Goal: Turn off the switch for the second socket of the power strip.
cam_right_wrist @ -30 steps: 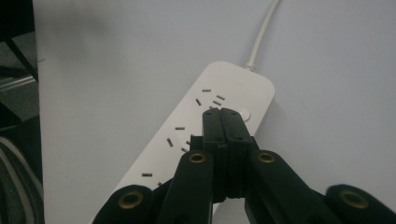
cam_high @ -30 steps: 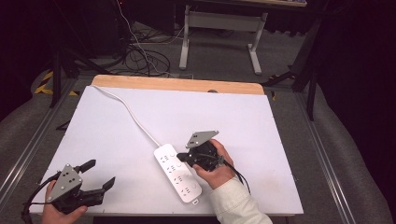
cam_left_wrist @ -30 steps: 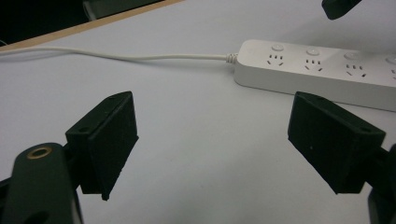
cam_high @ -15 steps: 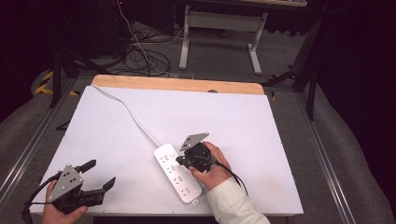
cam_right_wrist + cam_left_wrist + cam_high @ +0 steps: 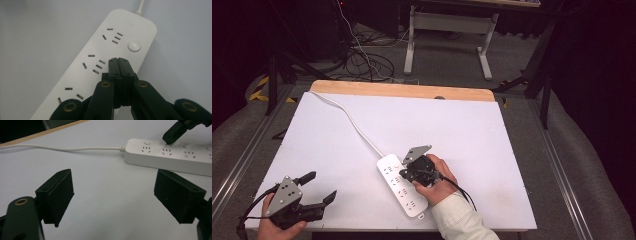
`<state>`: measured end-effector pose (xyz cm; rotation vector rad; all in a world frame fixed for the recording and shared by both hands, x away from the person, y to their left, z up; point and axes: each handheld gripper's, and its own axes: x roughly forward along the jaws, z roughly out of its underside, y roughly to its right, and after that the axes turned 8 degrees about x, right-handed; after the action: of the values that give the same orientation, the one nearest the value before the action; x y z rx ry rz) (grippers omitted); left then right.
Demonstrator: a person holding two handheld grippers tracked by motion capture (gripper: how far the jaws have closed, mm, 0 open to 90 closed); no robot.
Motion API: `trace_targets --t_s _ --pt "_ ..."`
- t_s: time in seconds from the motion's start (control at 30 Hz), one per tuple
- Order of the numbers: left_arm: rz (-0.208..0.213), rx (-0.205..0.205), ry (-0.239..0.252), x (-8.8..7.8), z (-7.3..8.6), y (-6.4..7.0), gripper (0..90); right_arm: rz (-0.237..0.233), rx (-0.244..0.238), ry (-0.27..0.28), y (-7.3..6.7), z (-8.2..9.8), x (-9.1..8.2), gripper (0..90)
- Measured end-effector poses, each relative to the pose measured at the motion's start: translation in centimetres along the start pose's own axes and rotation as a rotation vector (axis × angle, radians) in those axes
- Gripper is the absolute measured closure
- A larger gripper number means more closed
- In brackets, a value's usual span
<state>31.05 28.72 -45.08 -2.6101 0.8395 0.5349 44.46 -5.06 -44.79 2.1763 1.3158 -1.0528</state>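
Here the right gripper [image 5: 118,60] has its jaws pressed flat together with nothing between them, the tip down on the upper face of the white power strip [image 5: 402,184], just beside the second outlet group and short of the round button [image 5: 134,46] near the cord end. From the left gripper view the same tip touches the strip's top at about its second button. The left gripper [image 5: 314,186] sits well apart at the near left corner, jaws spread wide and empty, low over the surface.

The power strip lies flat and diagonal near the middle of the near half of the surface, its white cord [image 5: 350,120] running off toward the far left corner and over the edge. I judge it a rigid moulded plastic bar, fairly light, smooth and somewhat slippery, so it would likely skate on the sheet if pushed sideways. A grip across its narrow width, along the long side walls, looks the surest hold; the cord is limp and would drag or tug behind it. Its buttons probably need only a short, firm press straight down.

The surface [image 5: 472,130] is a plain white board with a wooden strip along the far edge. Beyond it lie grey floor, loose cables and the legs of another table in a dark room.
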Motion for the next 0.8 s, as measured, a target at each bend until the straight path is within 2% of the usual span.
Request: trace_targets --t_s 0.3,0.5,0.63,0.8 --pt "0.001 0.000 0.000 0.02 0.00 0.01 16.4 0.001 0.001 0.005 -0.10 0.14 0.12 90.0" --pt "0.001 -0.001 0.001 0.00 -0.01 0.03 16.5 0.019 -0.012 0.007 -0.26 0.29 0.28 90.0" --pt "0.003 -0.002 0.001 0.00 -0.01 0.03 16.4 0.010 0.009 0.024 -0.14 0.50 0.31 90.0" --pt "0.003 -0.004 0.000 0.03 -0.01 0.08 16.5 0.021 0.003 0.021 -0.30 0.49 0.31 90.0"
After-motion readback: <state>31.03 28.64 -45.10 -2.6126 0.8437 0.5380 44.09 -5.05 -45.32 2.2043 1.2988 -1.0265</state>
